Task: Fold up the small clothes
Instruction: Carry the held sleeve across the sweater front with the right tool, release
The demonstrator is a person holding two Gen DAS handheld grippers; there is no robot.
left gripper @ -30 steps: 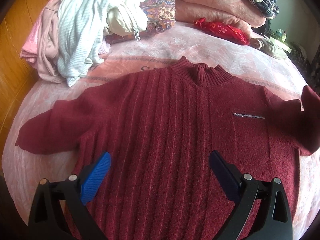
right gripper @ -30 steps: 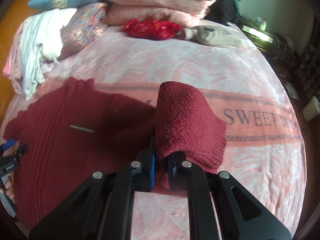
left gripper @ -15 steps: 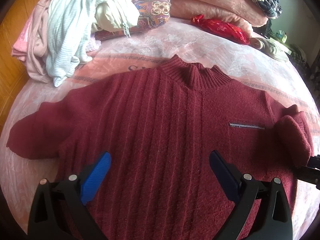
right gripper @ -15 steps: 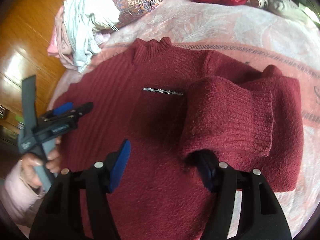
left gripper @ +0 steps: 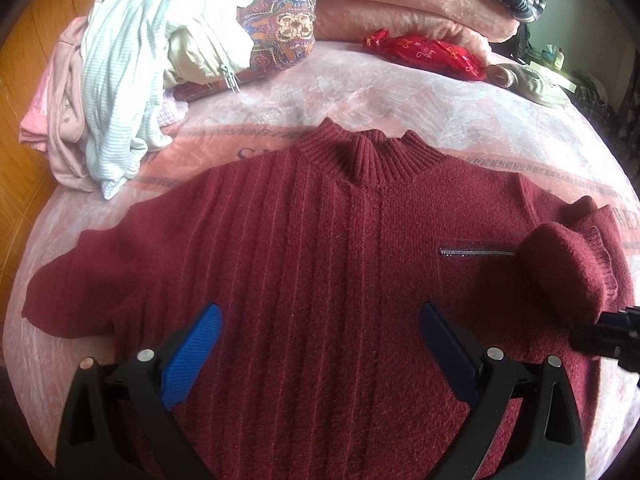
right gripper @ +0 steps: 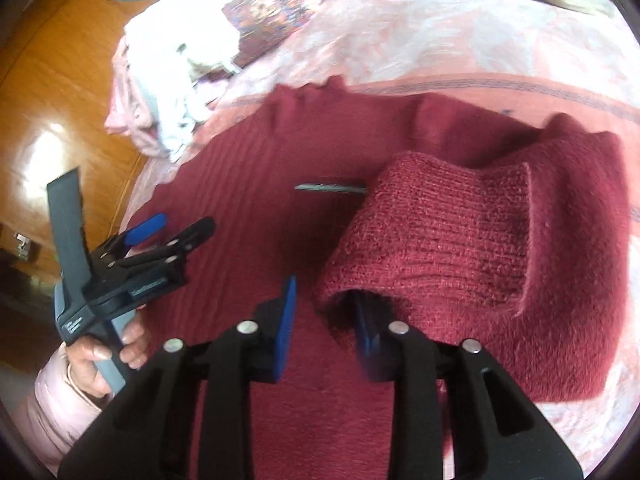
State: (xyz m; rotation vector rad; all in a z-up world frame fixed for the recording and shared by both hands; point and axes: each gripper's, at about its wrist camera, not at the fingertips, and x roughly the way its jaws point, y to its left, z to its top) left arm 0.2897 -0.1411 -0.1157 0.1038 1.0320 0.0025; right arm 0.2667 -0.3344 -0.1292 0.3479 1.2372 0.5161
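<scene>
A dark red knit sweater (left gripper: 320,264) lies face up on the bed, collar at the far side, a small zip pocket (left gripper: 478,252) on its chest. Its left sleeve (left gripper: 80,280) lies spread out. Its right sleeve (right gripper: 448,240) is folded in over the chest. My left gripper (left gripper: 320,340) is open and empty above the lower front of the sweater; it also shows in the right wrist view (right gripper: 172,228). My right gripper (right gripper: 324,312) is open, its right finger under the sleeve cuff, which rests loosely on it.
A heap of white and pink clothes (left gripper: 120,92) and a patterned cushion (left gripper: 284,36) lie at the back left. Folded pink blankets (left gripper: 400,4), a red bundle (left gripper: 428,52) and a cap (left gripper: 532,80) lie at the back. A wooden floor (right gripper: 60,80) lies left of the bed.
My right gripper carried the right sleeve over the chest and opened, letting it go; its jaws have since narrowed a little. My left gripper stayed open and barely moved.
</scene>
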